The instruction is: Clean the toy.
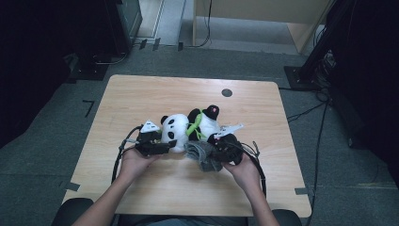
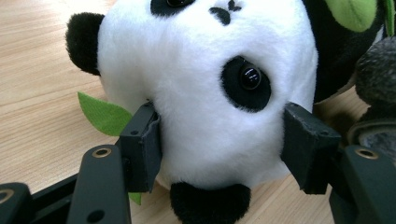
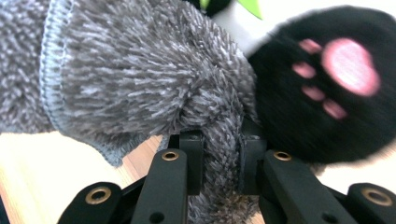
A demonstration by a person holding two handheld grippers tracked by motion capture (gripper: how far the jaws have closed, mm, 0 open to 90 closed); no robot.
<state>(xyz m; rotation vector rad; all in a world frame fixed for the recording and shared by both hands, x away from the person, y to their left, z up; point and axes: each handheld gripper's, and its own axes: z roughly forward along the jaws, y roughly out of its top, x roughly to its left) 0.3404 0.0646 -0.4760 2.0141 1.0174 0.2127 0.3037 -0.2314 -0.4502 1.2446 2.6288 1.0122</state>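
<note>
The left tool [image 2: 219,144] clamps the plush panda's head [image 2: 205,93] near the counter's [image 1: 141,94] middle. The right tool [image 3: 219,154], nearly shut, pinches the fuzzy grey sock [image 3: 130,74] beside the panda's foot [image 3: 327,88]. Judging from this, the dressing step is in hand; next, the sock's opening must meet that foot.

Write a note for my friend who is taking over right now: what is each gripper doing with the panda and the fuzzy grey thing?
Left gripper: shut on the panda toy's head, holding it on the table.
Right gripper: shut on a fold of the fuzzy grey cloth, beside the panda's black paw.
Done: both things are gripped.
Left: probably getting the cloth onto the panda; it isn't on yet.
</note>
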